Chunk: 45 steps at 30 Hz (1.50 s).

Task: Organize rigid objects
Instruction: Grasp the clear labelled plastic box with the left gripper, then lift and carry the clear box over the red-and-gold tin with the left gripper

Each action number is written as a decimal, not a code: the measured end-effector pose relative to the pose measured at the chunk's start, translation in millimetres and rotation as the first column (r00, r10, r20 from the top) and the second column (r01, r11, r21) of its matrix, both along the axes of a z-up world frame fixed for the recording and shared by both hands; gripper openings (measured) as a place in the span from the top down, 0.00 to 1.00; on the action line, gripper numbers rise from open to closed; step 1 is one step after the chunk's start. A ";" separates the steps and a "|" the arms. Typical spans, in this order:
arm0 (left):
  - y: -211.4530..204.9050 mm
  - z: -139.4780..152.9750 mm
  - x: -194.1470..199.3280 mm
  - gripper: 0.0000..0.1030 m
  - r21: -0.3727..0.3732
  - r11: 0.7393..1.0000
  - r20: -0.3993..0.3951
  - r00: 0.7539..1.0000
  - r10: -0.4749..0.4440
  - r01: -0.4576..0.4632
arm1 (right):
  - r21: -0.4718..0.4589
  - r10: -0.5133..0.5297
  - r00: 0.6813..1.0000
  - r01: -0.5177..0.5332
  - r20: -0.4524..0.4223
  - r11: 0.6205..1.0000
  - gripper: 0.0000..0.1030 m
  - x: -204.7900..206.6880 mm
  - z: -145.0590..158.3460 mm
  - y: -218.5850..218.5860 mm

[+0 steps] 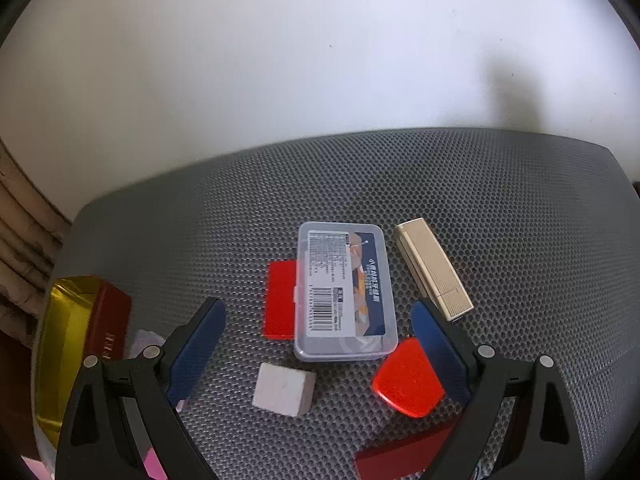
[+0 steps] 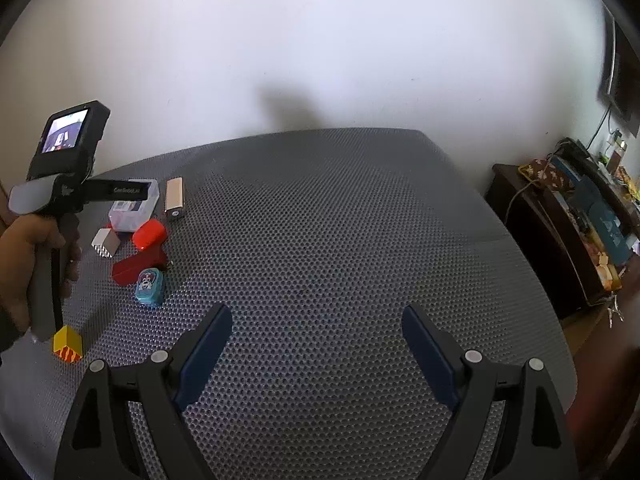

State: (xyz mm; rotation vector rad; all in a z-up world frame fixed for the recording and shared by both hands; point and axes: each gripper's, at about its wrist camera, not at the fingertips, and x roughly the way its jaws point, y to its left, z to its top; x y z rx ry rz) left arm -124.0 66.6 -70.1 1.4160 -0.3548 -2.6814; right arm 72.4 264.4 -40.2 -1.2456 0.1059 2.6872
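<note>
The left hand-held gripper (image 1: 318, 344) hangs tilted down over the cluster of small items, its blue fingers spread wide with nothing pinched. Between them lie the near end of the clear plastic case (image 1: 345, 294) and, closer in, the white block (image 1: 283, 388); the rounded red piece (image 1: 408, 378) sits just inside the right finger, touching or nearly touching it. A flat red card (image 1: 280, 304) is tucked partly under the case's left edge, and the gold bar (image 1: 434, 268) lies just beside the case on its right. A red and gold tin (image 1: 80, 332) stands at the far left edge.

The right hand-held gripper (image 2: 318, 352) is likewise spread and empty, hovering over bare grey mesh table (image 2: 340, 220), well apart from the pile. Its view also shows a teal tin (image 2: 149, 286) and a yellow block (image 2: 67, 344) nearer the person's hand (image 2: 28, 264).

The step in hand looks like picking a first item. To do it well, settle on one piece, likely the white block, centre the fingers on its flat sides and come down squarely, so the red piece and the case are not nudged along.
</note>
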 end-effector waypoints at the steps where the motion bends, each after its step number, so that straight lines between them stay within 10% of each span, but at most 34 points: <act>1: -2.0 -1.4 -3.1 0.11 0.006 1.000 0.008 1.000 -0.002 0.002 | -0.005 0.002 1.000 -0.002 0.001 1.000 0.13 -0.1 -1.0 0.5; 21: 3.7 -5.4 -12.0 0.44 -0.027 1.000 0.030 1.000 0.007 -0.006 | -0.052 0.000 1.000 0.001 0.020 0.999 0.13 -8.2 -13.8 7.3; 45: -33.5 179.3 156.1 0.45 -0.016 0.996 -0.188 0.979 0.084 -0.088 | 0.034 0.135 0.986 -0.132 -0.096 0.991 0.13 30.8 32.7 -47.4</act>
